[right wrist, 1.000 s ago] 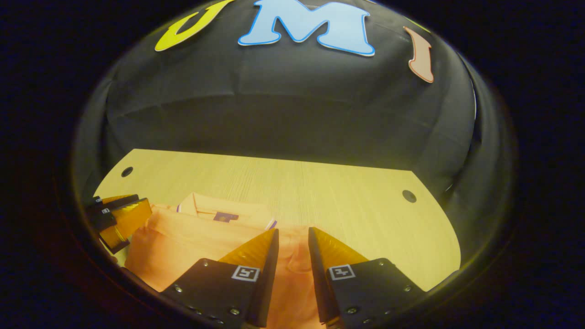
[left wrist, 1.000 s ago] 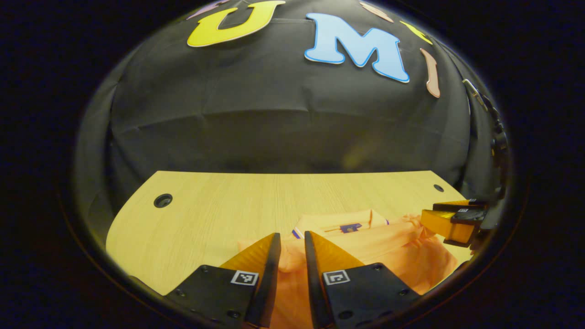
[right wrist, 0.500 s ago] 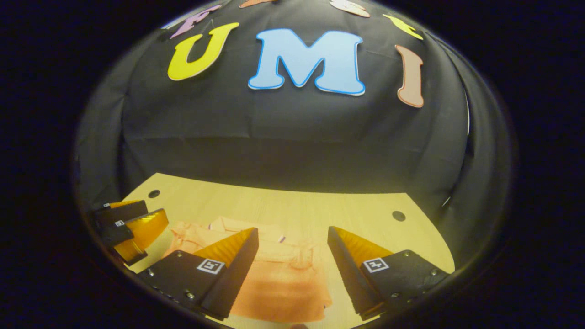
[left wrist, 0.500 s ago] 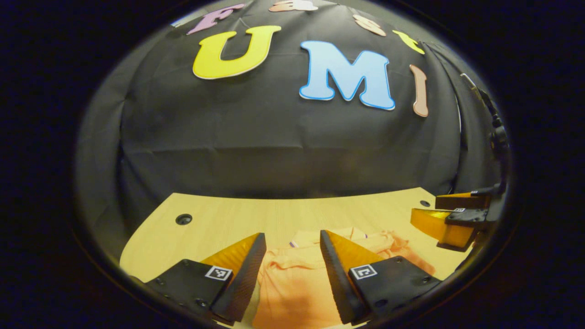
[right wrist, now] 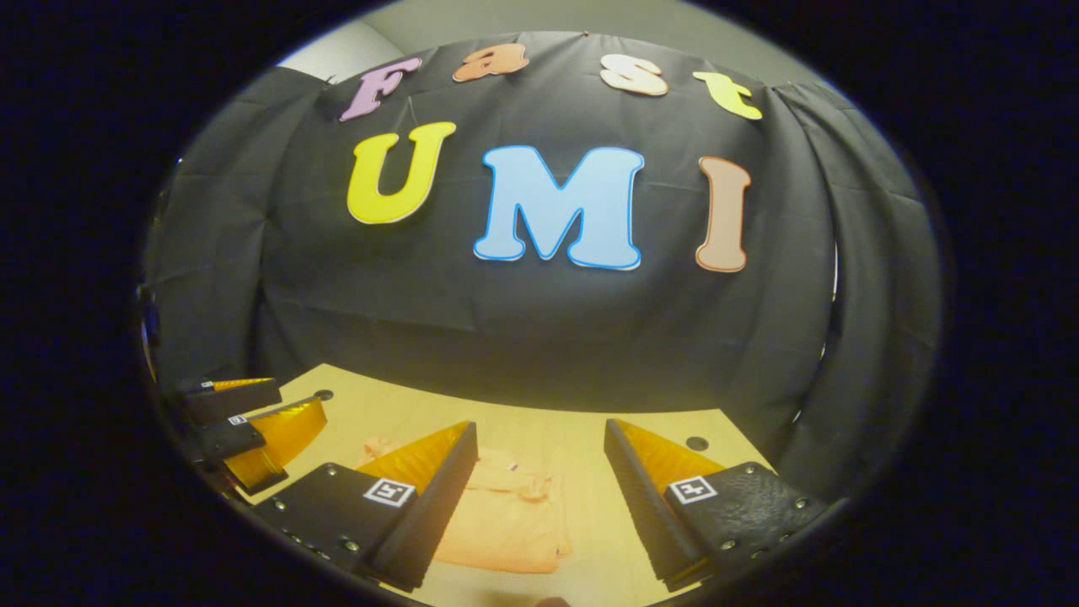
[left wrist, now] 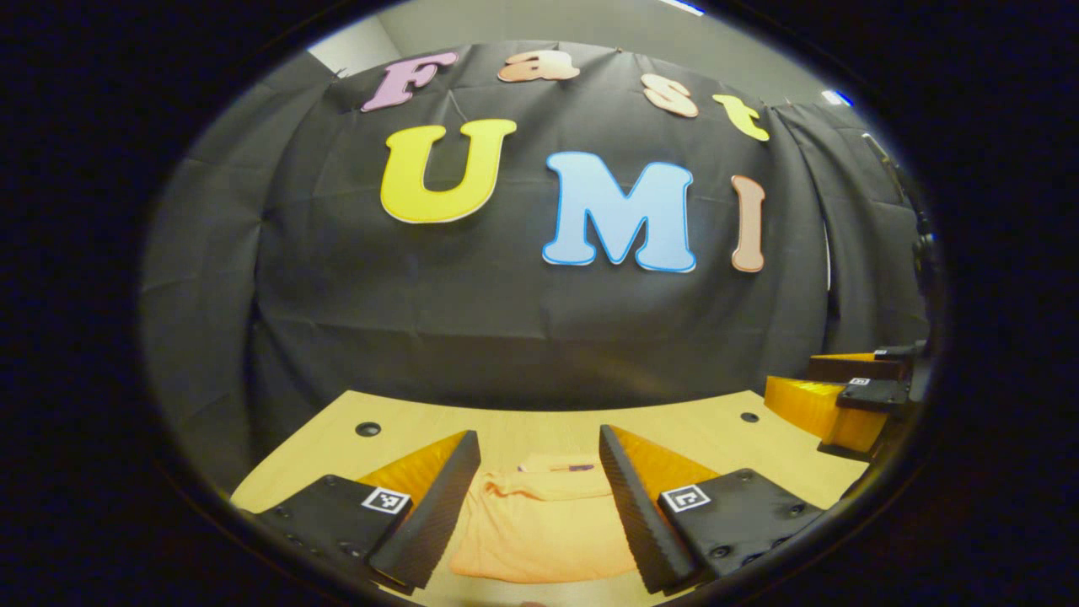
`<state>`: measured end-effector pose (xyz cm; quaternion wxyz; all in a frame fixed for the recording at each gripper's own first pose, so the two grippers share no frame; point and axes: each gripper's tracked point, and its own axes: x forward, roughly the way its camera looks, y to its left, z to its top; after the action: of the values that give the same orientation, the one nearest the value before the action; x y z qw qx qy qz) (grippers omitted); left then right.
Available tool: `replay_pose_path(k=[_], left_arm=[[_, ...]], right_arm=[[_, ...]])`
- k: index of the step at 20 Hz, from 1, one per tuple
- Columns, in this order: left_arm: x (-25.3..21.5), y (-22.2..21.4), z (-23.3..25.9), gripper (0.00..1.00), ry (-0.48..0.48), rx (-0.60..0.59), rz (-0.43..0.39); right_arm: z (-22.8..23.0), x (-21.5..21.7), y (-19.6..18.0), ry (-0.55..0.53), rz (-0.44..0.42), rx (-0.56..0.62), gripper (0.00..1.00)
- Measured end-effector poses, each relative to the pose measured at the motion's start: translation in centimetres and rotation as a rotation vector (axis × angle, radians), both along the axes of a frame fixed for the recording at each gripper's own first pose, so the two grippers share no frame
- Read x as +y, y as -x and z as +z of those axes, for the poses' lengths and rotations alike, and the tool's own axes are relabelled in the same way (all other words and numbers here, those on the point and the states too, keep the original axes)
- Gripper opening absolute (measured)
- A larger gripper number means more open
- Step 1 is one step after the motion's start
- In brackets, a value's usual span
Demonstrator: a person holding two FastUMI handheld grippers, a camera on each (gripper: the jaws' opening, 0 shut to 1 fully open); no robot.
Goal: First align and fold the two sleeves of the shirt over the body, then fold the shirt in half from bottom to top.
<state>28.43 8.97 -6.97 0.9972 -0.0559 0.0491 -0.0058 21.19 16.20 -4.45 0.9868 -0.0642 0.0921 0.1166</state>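
Left gripper [left wrist: 539,447] wide, holding nothing; right gripper [right wrist: 539,438] same, both above table [left wrist: 716,430]. Shirt [left wrist: 544,527] folded, flat on table below. Risk judged: loose top layer springing open if a finger snags it on retreat

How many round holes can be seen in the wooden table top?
2. One hole is near the table's far left corner, the other hole near its far right corner. The tongs may hide more.
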Motion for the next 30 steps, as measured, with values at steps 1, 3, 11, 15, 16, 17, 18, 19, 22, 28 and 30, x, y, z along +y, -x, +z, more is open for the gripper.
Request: replay_pose_path(k=[1, 3, 11, 15, 16, 17, 18, 19, 22, 28, 30], left_arm=[[-0.4, 1.0, 0.6, 0.93, -0.002, -0.012, 0.008], [-2.0, 3.9, 3.5, 0.91, -0.004, -0.04, 0.019], [-4.3, 8.6, 7.4, 0.96, 0.006, -0.102, 0.007], [-4.0, 9.3, 7.8, 0.93, 0.018, -0.108, -0.001], [-3.8, 9.4, 7.8, 0.93, 0.019, -0.106, 0.001], [-3.5, 9.6, 7.7, 0.96, 0.021, -0.104, 0.002], [-3.2, 9.7, 7.6, 0.96, 0.024, -0.103, 0.004], [-2.9, 9.7, 7.4, 0.94, 0.028, -0.1, 0.006], [-1.8, 9.9, 7.1, 0.91, 0.036, -0.096, 0.01], [-1.2, 10.0, 7.1, 0.91, 0.028, -0.096, -0.004], [-1.3, 10.3, 7.4, 0.91, 0.024, -0.104, -0.012]], right_arm=[[0.5, -0.6, 0.8, -0.003, 0.002, -0.011, 0.94], [1.4, -1.9, 2.4, -0.007, 0.003, -0.028, 0.94], [4.3, -4.8, 6.2, -0.014, -0.04, -0.102, 0.94], [5.1, -5.2, 7.3, -0.003, -0.061, -0.125, 0.94], [5.1, -5.1, 7.6, -0.002, -0.065, -0.126, 0.94], [5.1, -5.0, 7.9, -0.003, -0.066, -0.128, 0.94], [4.9, -4.9, 7.8, 0.002, -0.071, -0.127, 0.94], [4.8, -4.9, 8.0, 0.006, -0.076, -0.123, 0.94], [4.6, -4.4, 8.7, 0.013, -0.083, -0.121, 0.94], [4.9, -3.5, 9.8, 0.024, -0.087, -0.121, 0.94], [5.3, -3.4, 10.1, 0.027, -0.091, -0.132, 0.94]])
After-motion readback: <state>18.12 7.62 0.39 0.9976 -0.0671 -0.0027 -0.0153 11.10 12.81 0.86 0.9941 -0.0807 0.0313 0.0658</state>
